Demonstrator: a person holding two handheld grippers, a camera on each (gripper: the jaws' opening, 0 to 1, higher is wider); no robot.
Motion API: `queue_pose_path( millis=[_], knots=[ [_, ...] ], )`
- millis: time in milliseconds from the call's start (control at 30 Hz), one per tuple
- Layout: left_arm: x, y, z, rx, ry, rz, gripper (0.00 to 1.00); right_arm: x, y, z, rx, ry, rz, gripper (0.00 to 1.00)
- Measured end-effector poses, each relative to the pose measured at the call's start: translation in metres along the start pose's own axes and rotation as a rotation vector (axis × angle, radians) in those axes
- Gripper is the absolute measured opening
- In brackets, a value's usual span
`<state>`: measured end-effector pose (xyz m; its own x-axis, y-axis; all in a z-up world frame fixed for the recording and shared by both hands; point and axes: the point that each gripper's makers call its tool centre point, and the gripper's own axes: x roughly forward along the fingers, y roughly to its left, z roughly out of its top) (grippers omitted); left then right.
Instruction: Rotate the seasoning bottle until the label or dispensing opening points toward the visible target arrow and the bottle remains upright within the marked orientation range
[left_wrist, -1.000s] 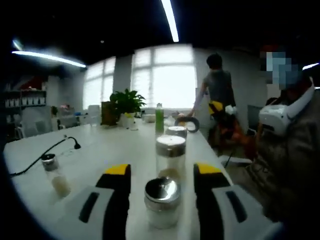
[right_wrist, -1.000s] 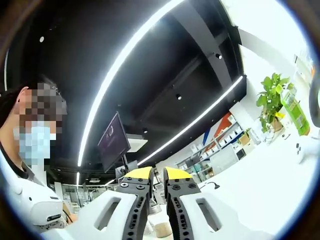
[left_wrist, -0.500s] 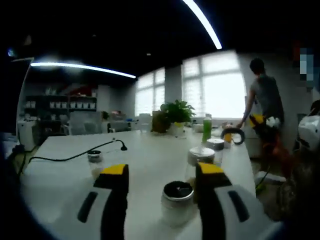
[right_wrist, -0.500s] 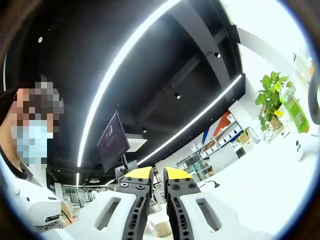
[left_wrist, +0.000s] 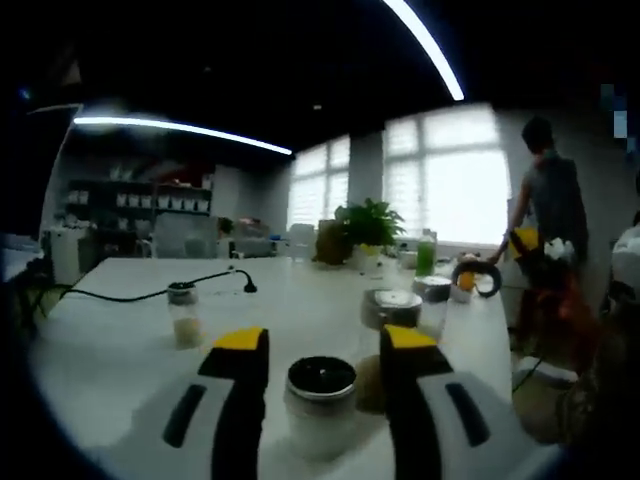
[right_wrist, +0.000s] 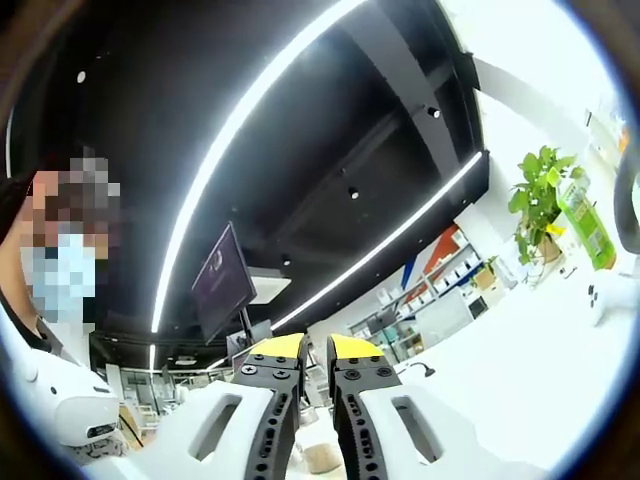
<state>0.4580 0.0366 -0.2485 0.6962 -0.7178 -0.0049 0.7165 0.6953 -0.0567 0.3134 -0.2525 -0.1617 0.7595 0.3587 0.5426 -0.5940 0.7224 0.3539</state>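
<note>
- Left gripper (left_wrist: 322, 345): its yellow-tipped jaws are spread wide, one on each side of the nearest seasoning bottle (left_wrist: 320, 405); whether they touch the glass cannot be told.
- The seasoning bottle stands upright on the white worktop (left_wrist: 130, 350), between the jaws, its metal cap with a dark top facing the camera.
- A second jar (left_wrist: 392, 312) with a silver lid stands just behind it, and a third jar (left_wrist: 434, 293) farther back in the same line.
- A small shaker (left_wrist: 183, 315) stands well apart, on the left of the left gripper view, beside a black cable (left_wrist: 150, 293) that runs across the worktop.
- Far end of the worktop: a potted plant (left_wrist: 366, 228) and a green bottle (left_wrist: 427, 253), in front of bright windows.
- A person in a grey top (left_wrist: 548, 205) stands at the right, back turned.
- Right gripper (right_wrist: 304, 347): tilted toward the ceiling, its jaws nearly pressed together with a narrow slit between them, gripping nothing.
- The right gripper view also shows a hanging monitor (right_wrist: 223, 285) under the dark ceiling and another sight of the plant (right_wrist: 539, 195).
</note>
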Motion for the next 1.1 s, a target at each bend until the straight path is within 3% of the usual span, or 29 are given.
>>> queue_pose_path(
  millis=[200,333,433,567,1100],
  knots=[
    [-0.003,0.005,-0.009,0.048,0.015,0.048,0.46,0.001,0.001,-0.002,0.003,0.004,0.004,0.06],
    [-0.004,0.007,-0.013,0.058,0.024,0.059,0.4,0.001,-0.001,0.0,0.008,-0.003,0.003,0.06],
    [-0.005,0.002,-0.011,-0.015,-0.013,0.012,0.29,0.001,-0.002,0.0,0.011,-0.005,0.002,0.06],
    [-0.005,0.005,-0.013,-0.019,-0.007,0.026,0.34,0.003,-0.003,-0.001,0.02,-0.004,0.008,0.06],
    [-0.003,0.002,-0.014,0.029,0.007,0.042,0.34,0.003,-0.008,-0.002,0.032,-0.008,0.005,0.06]
  ],
)
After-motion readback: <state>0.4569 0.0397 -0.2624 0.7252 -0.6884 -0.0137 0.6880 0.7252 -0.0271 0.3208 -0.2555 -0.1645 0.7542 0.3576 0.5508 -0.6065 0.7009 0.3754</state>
